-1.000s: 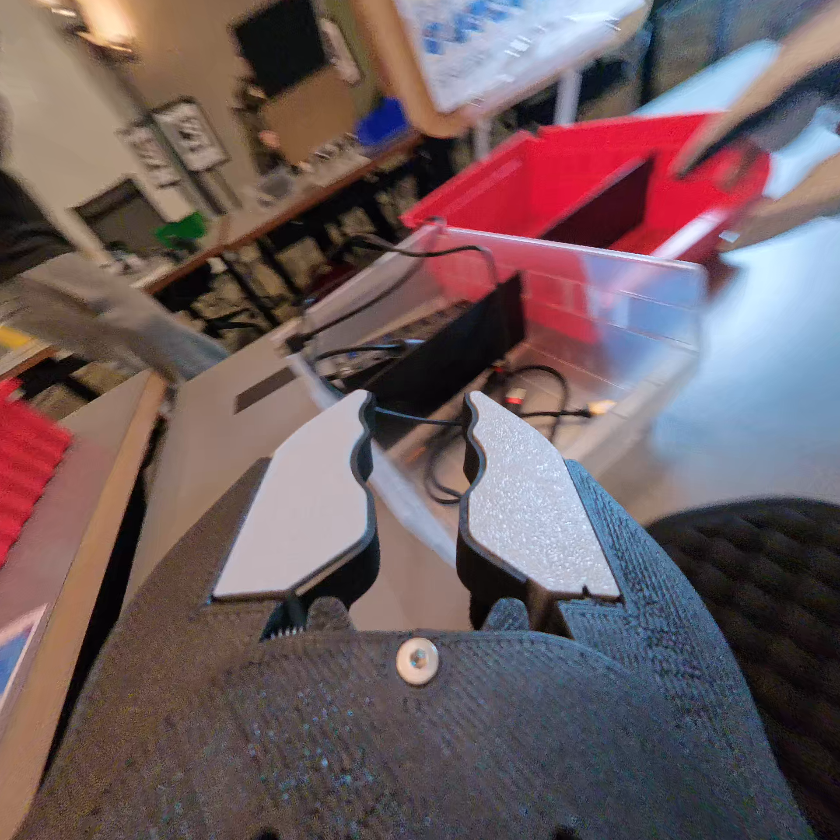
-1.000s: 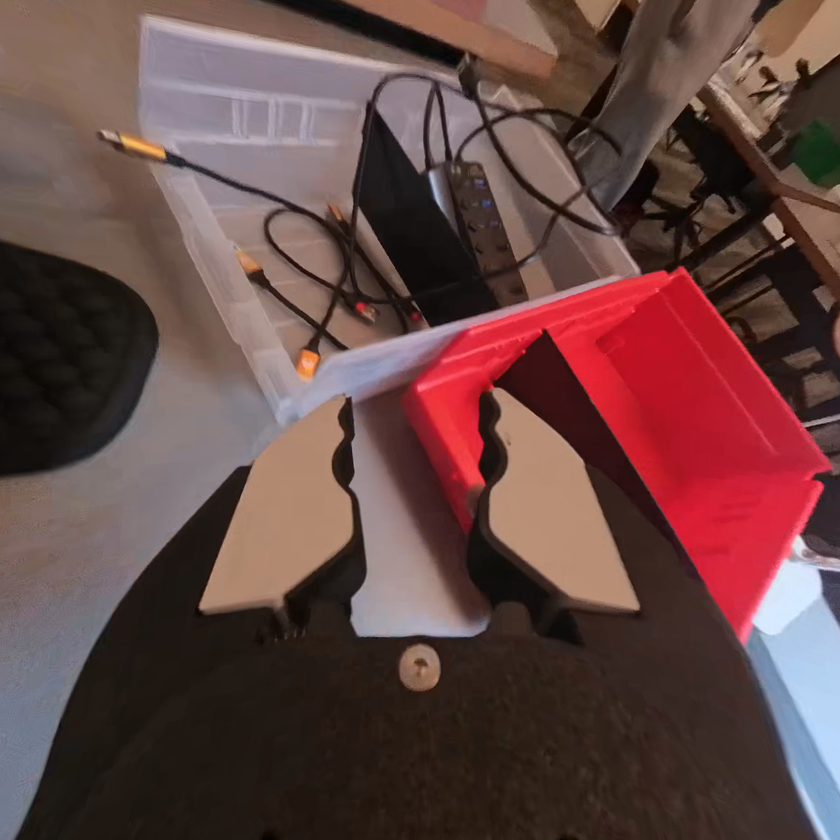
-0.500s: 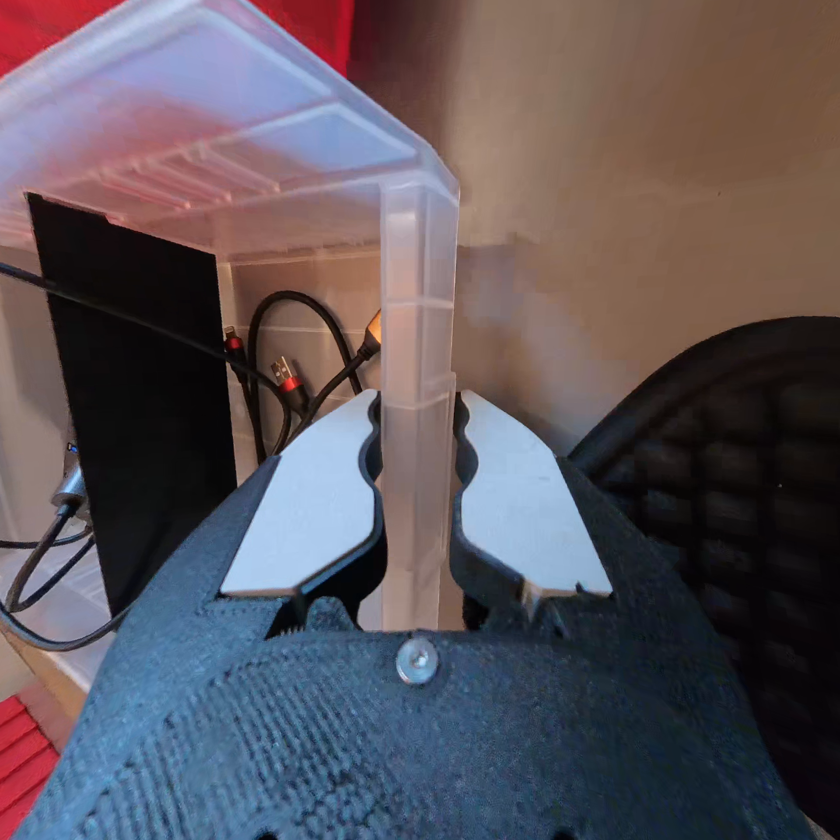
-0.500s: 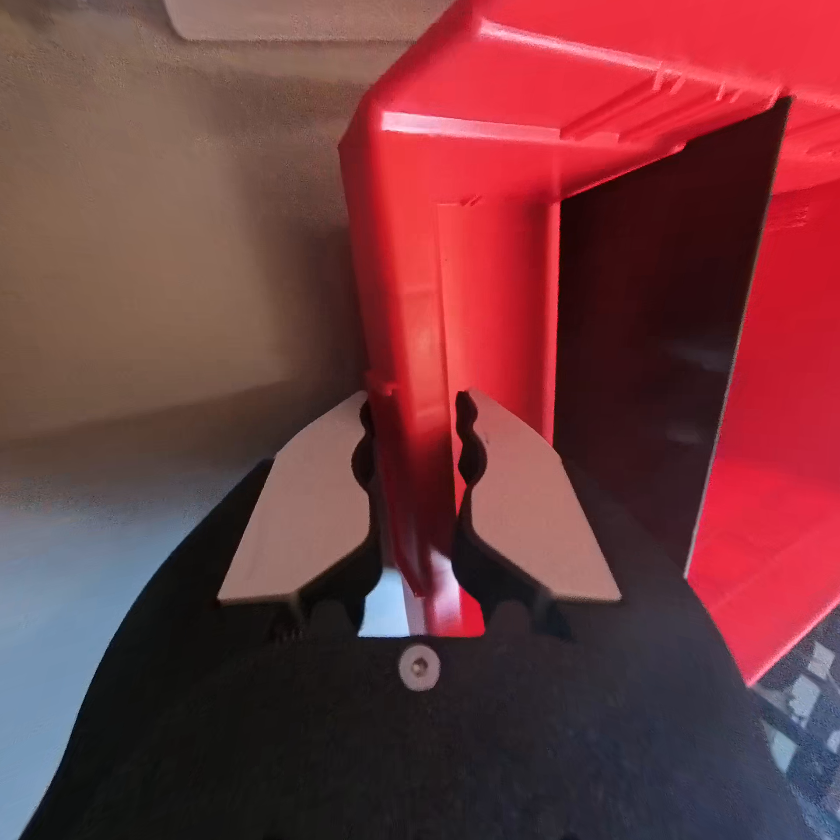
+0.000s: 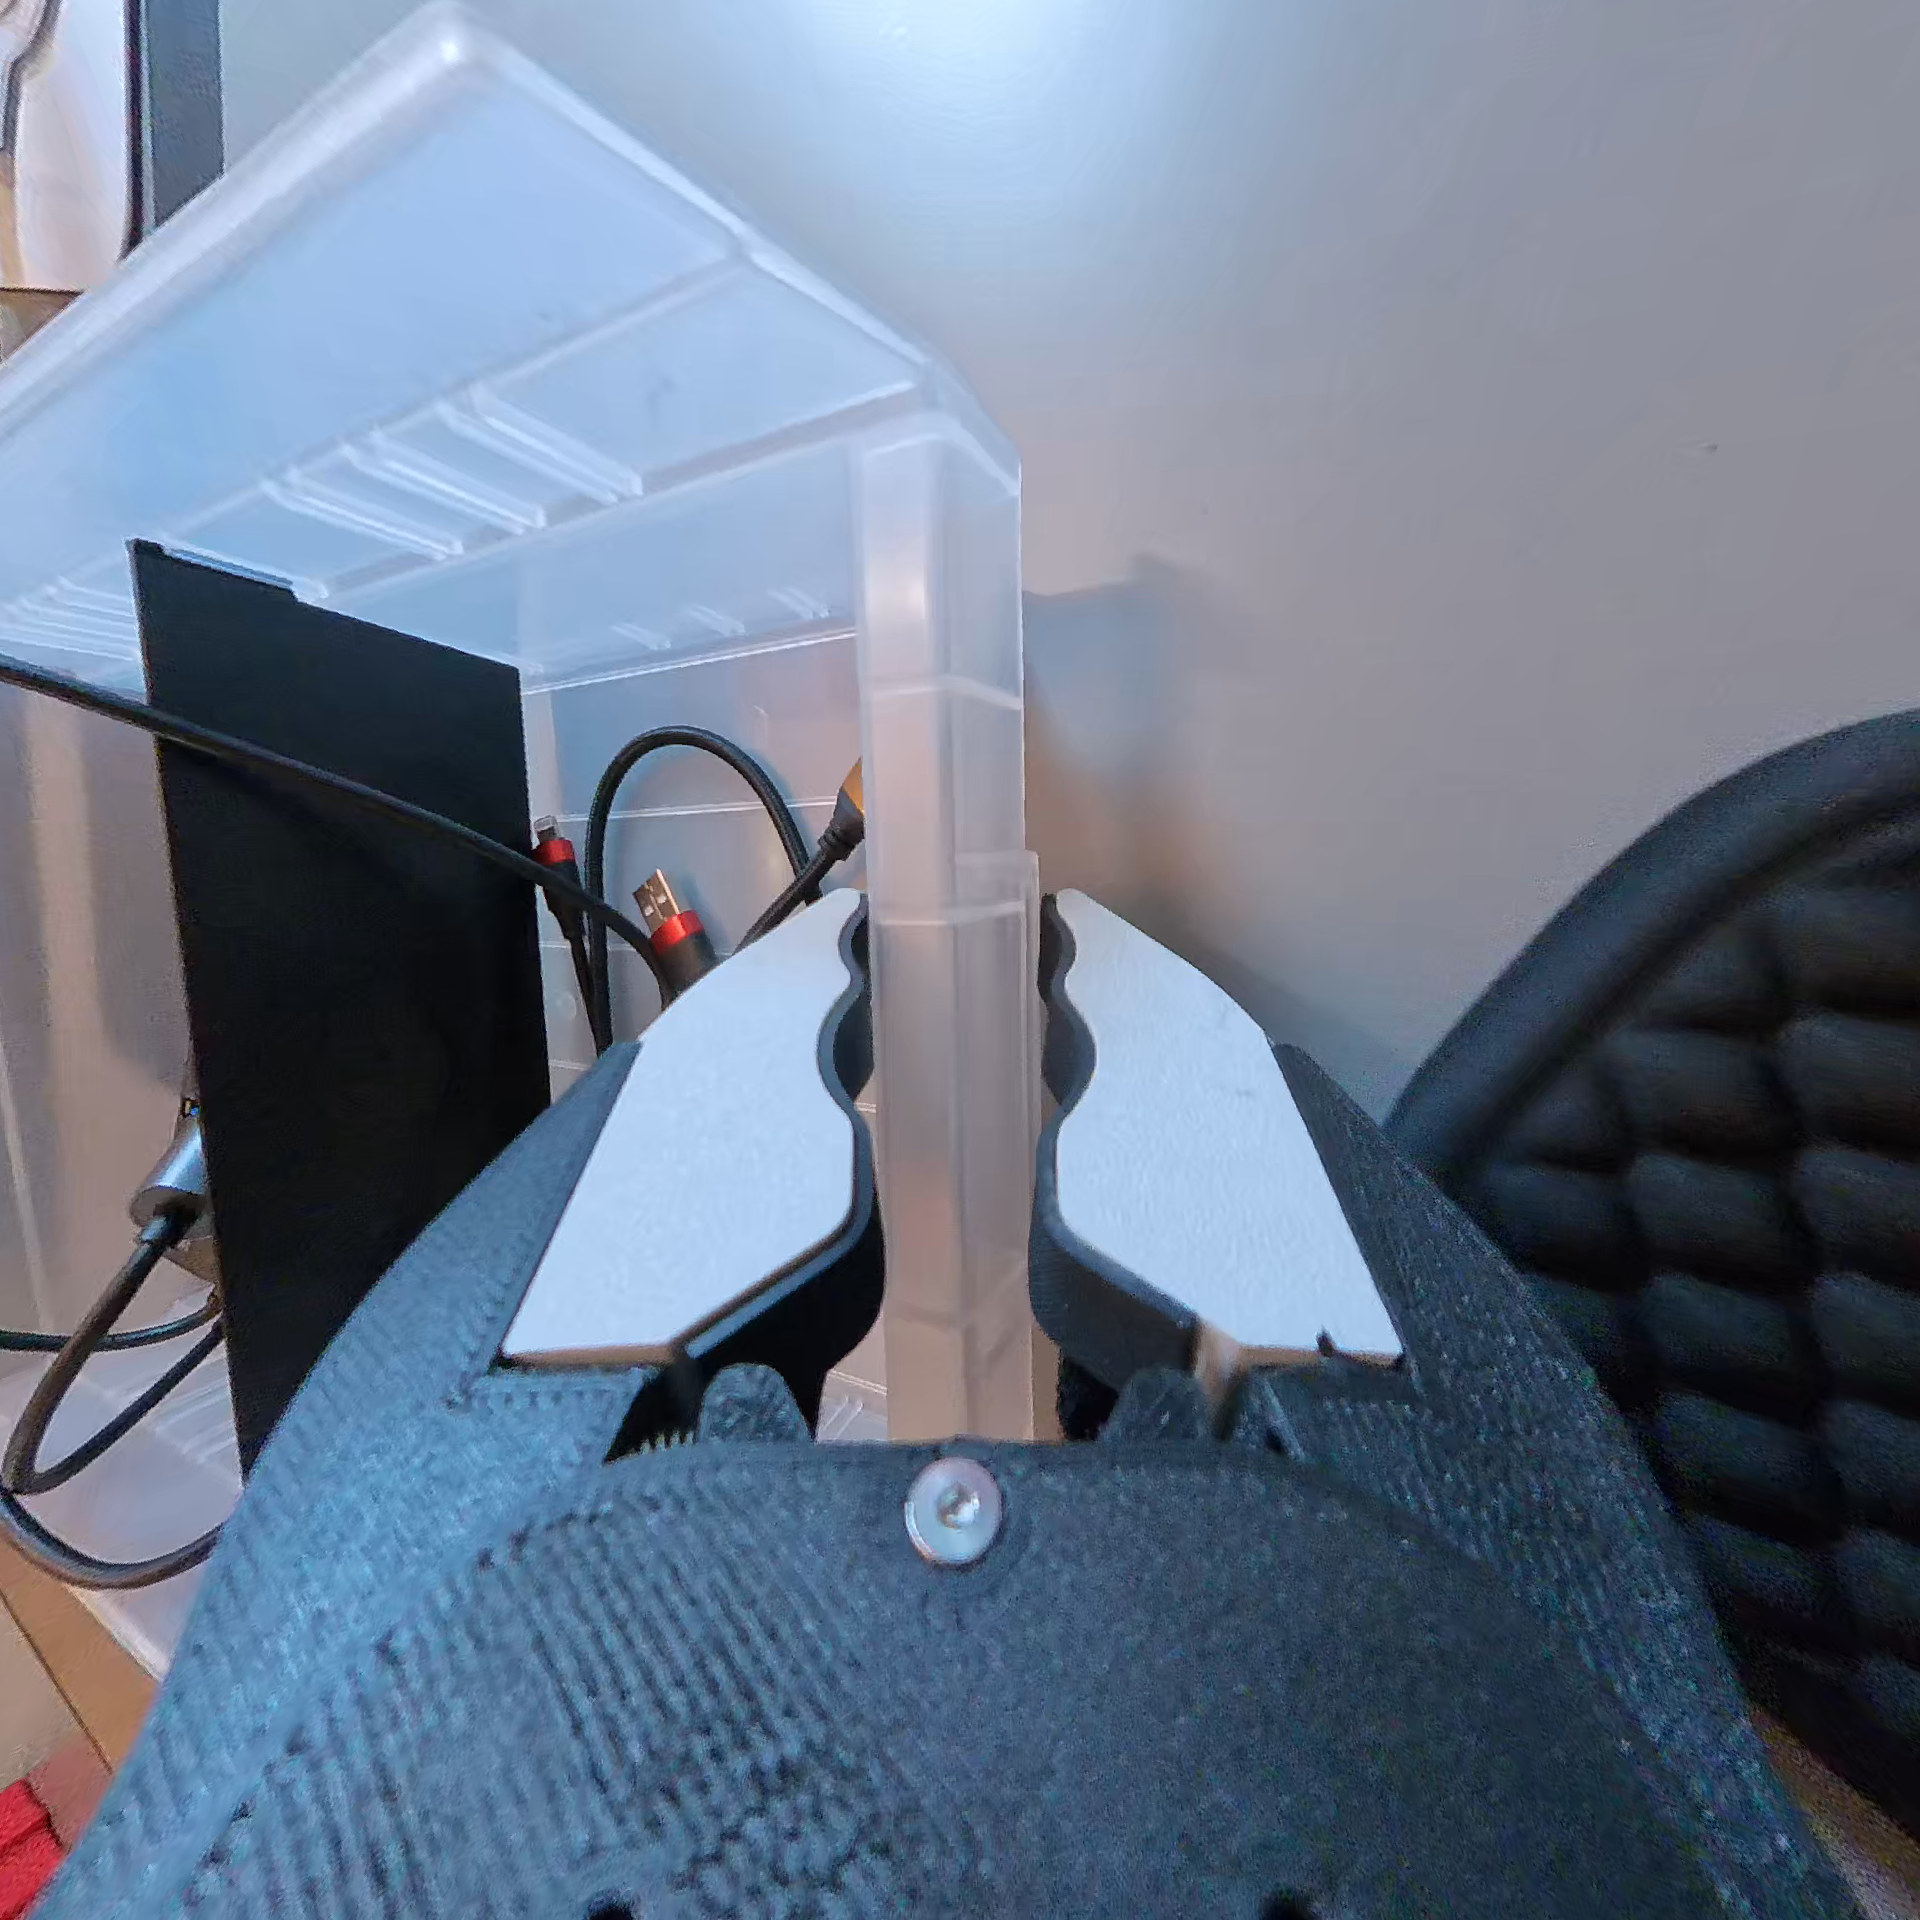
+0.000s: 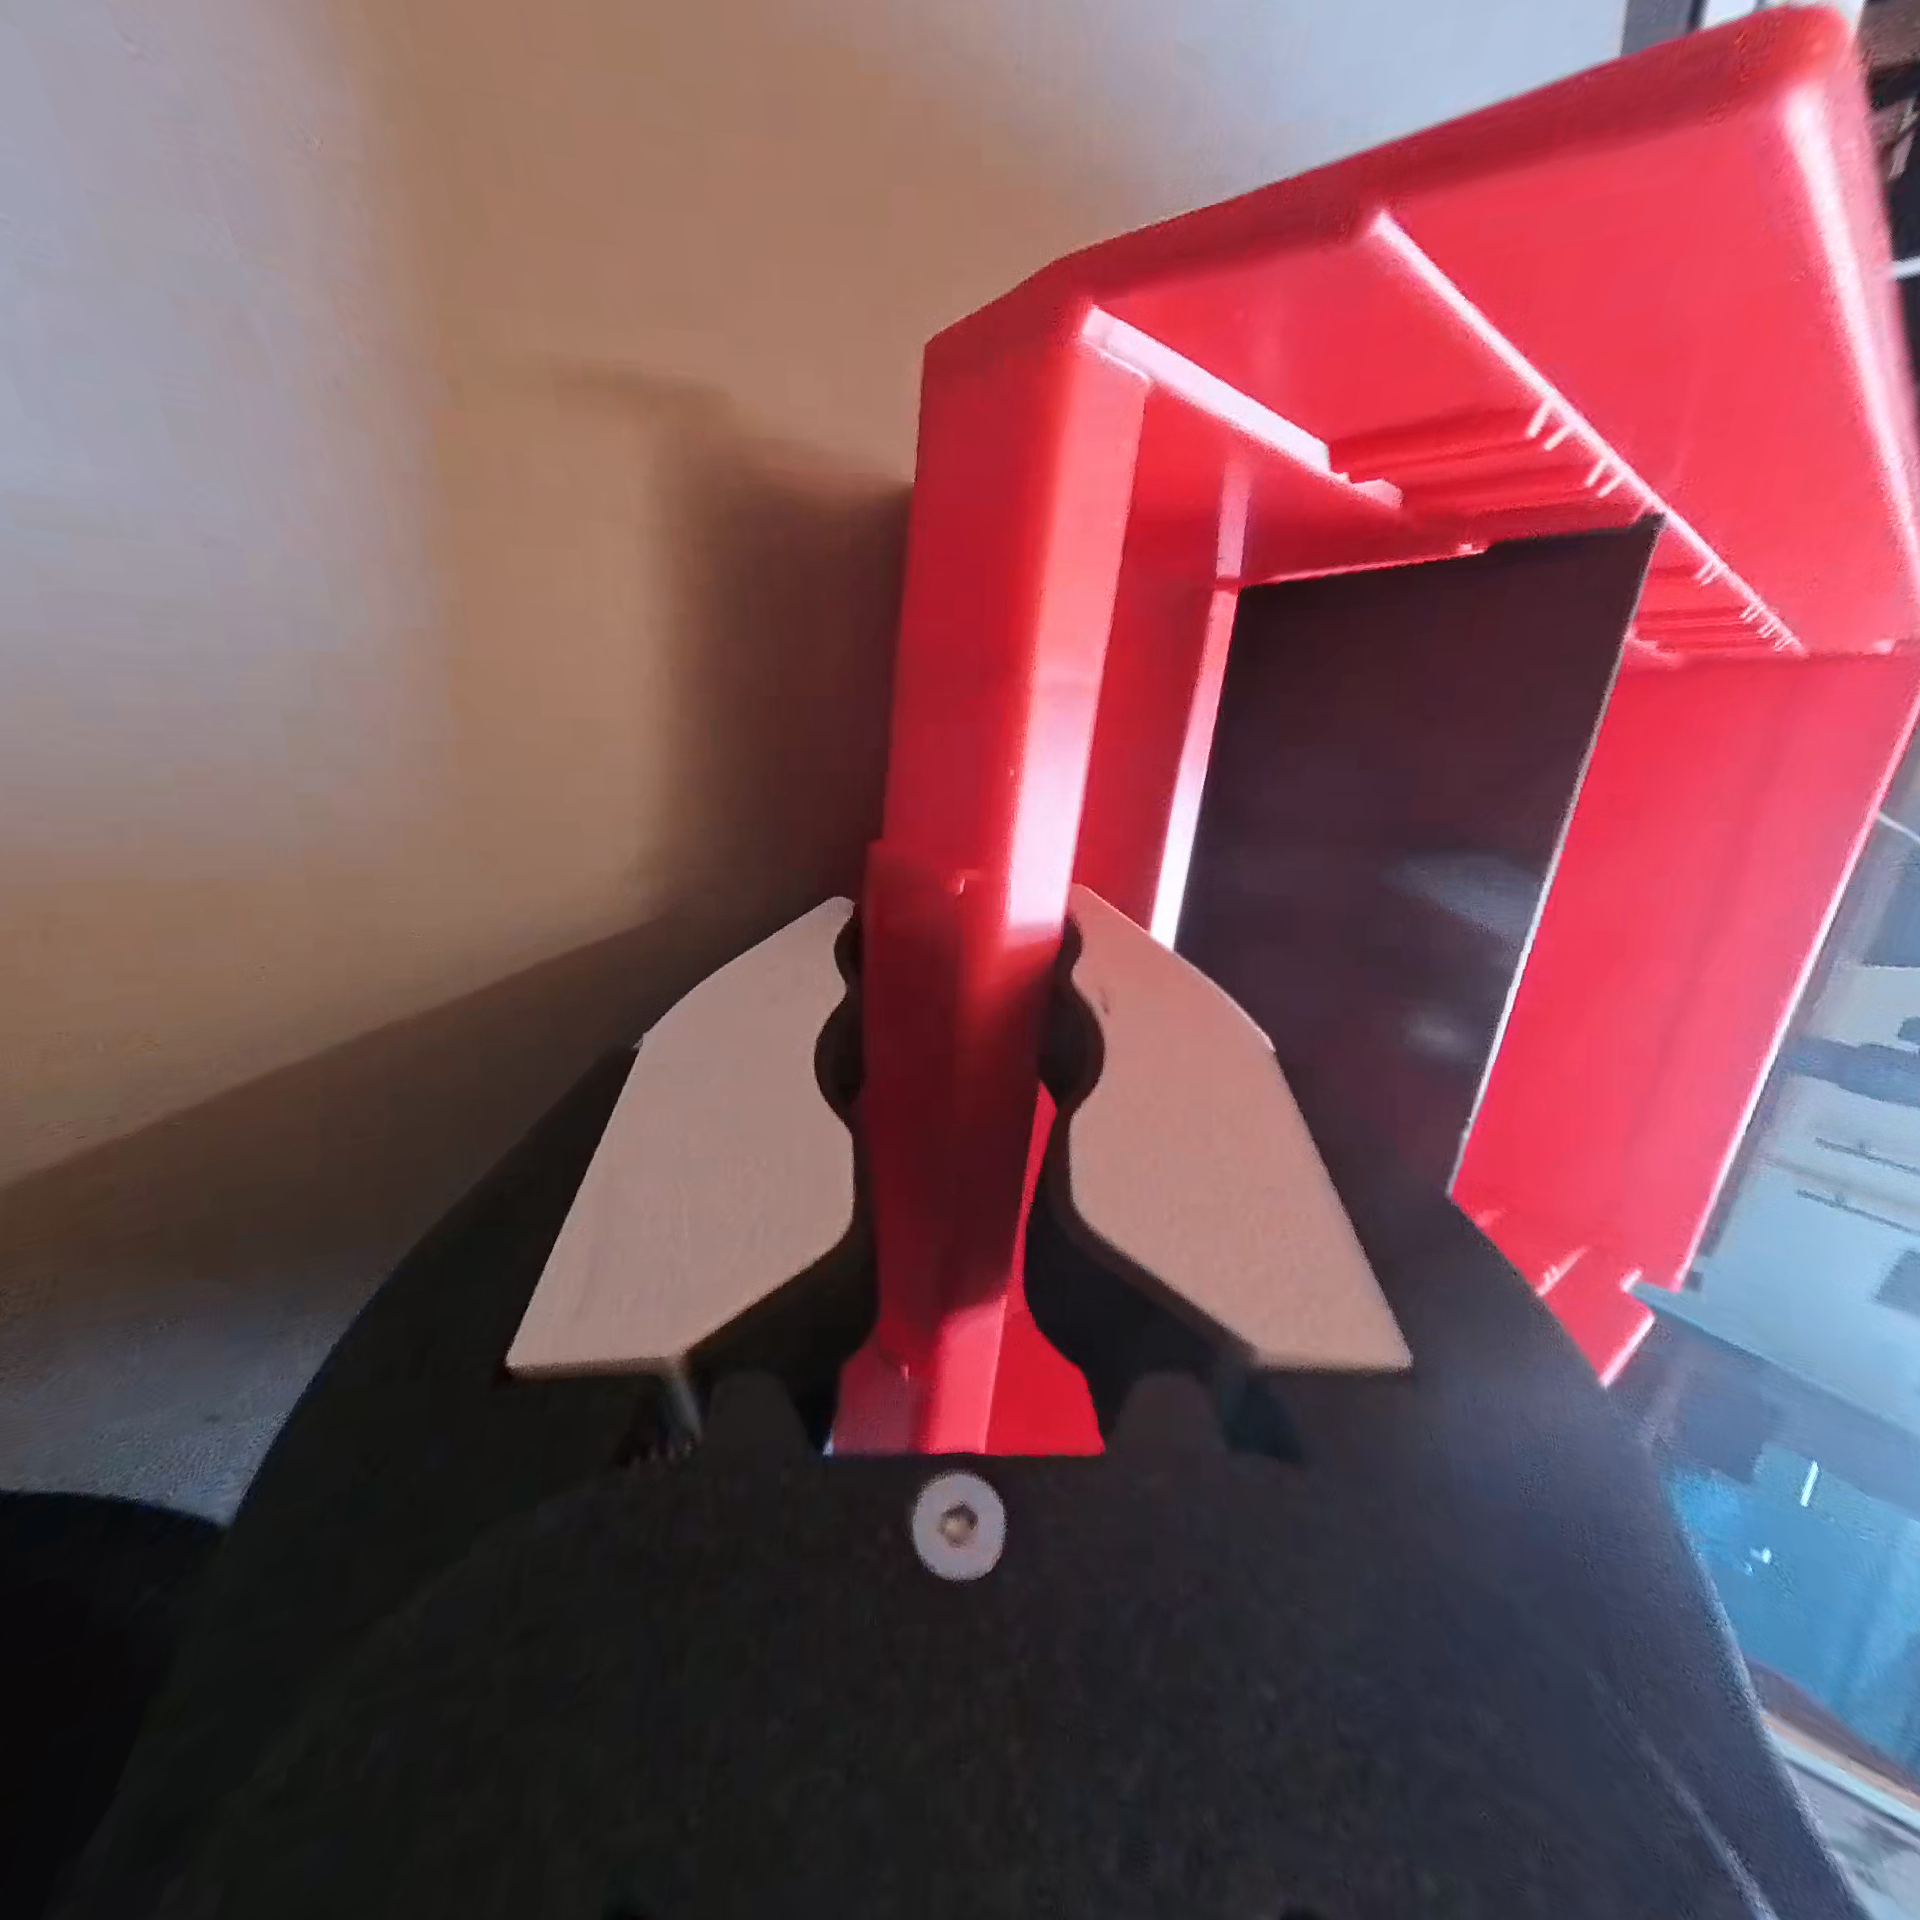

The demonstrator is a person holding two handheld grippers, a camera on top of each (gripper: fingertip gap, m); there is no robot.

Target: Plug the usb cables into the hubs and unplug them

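Left gripper: the left gripper (image 5: 954, 914), with pale grey fingers on a black textured body, is seen clamped on the corner wall of a clear, translucent plastic bin (image 5: 940, 727); both finger pads are pressed against the wall, one inside the bin and one outside.
Clear bin contents: a flat black divider panel (image 5: 343, 956) is stood upright inside the bin, left of the gripped corner. Black braided usb cables (image 5: 623, 790) are coiled between the panel and the corner; a red-collared silver plug (image 5: 665, 914), a second red-collared connector (image 5: 554, 847) and a gold-collared connector (image 5: 850, 795) are shown loose, plugged into nothing.
Hub: a grey metal piece (image 5: 177, 1184) with dark cables running from it is glimpsed left of the panel; whether it is the hub cannot be told.
Beside the left gripper: a black quilted pad (image 5: 1714, 1195) is lain to the right, on a pale grey tabletop (image 5: 1455, 416).
Right gripper: the right gripper (image 6: 956, 920), of the same build, is closed on the corner wall of a red plastic bin (image 6: 977, 644); the wall is pinched between both fingers.
Red bin contents: a dark upright divider panel (image 6: 1382, 831) is seen inside; no cable is shown there.
Surroundings: a beige surface (image 6: 416, 520) is seen behind the red bin, slightly blurred.
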